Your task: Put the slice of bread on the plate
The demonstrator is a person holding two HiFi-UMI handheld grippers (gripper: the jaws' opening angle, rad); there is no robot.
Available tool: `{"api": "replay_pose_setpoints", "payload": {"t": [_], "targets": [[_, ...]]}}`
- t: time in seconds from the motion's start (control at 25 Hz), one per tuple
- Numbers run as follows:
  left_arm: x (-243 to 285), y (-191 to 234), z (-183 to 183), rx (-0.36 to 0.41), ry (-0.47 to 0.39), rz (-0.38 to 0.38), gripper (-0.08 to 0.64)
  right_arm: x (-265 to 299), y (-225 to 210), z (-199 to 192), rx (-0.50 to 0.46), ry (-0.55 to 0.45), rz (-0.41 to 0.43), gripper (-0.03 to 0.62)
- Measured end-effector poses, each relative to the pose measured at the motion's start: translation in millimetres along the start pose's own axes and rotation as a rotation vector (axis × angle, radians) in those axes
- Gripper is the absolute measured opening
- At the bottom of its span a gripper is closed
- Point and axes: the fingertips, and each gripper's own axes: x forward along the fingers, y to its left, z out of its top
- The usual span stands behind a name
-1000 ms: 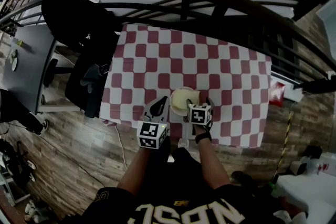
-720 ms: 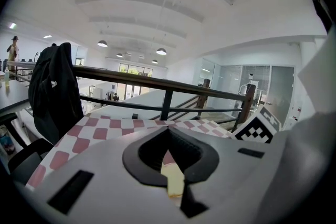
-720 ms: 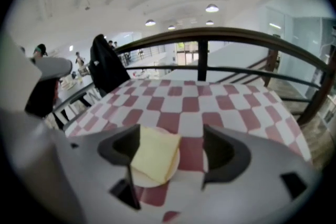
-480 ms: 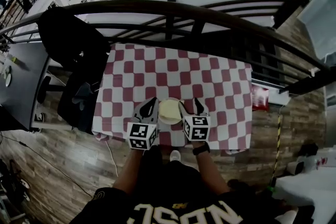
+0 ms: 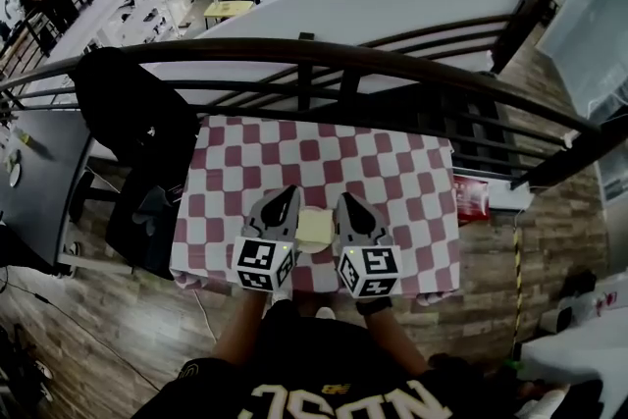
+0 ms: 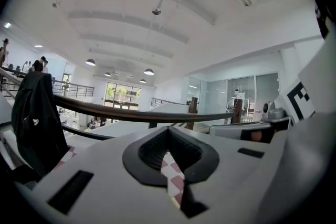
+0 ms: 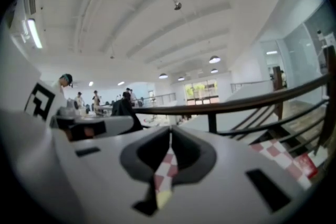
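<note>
A pale slice of bread (image 5: 314,227) lies on a small white plate (image 5: 312,250) near the front edge of the red-and-white checked table (image 5: 392,172). Both grippers hang above the table on either side of the plate, pointing away from me and almost level. On the plate's left is my left gripper (image 5: 285,195) (image 6: 168,130), its jaws together and empty. My right gripper (image 5: 345,200) (image 7: 170,129) is on the plate's right; its jaws are closing and meet at the tips with nothing between them. Checked cloth shows through each slit.
A black curved railing (image 5: 324,54) runs behind the table. A black jacket (image 5: 132,108) hangs over a chair at the left, next to a grey desk (image 5: 29,182). A red object (image 5: 472,198) sits off the table's right edge. Wooden floor surrounds the table.
Both grippers have risen from the table toward the camera. The right gripper's jaws, open by the plate before, have come together. The bread stays on the plate.
</note>
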Motion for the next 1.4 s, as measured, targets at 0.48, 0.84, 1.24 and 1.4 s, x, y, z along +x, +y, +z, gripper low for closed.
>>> {"api": "replay_pose_setpoints", "payload": {"t": [0.48,0.84,1.24,1.4], "targets": [[-6.8,-18.9,46.8,0.082,-0.096,-0.013,0.017,-10.2,15.7,50.8,-0.085,-0.116,-0.004,0.014],[-9.9,-13.1,61.6,0.114,-0.136,0.003,0.017,-10.6,16.2,65.5,-0.127,-0.150,-0.024,0.014],[-10.0,-17.9,61.6,0.131,-0.141,-0.022,0.017,-14.6,16.0,66.8,-0.136,-0.168,-0.043,0.015],[-11.4,-17.9,58.6,0.129,-0.137,-0.023,0.017,-17.9,12.9,64.5,-0.137,-0.171,-0.056,0.014]]}}
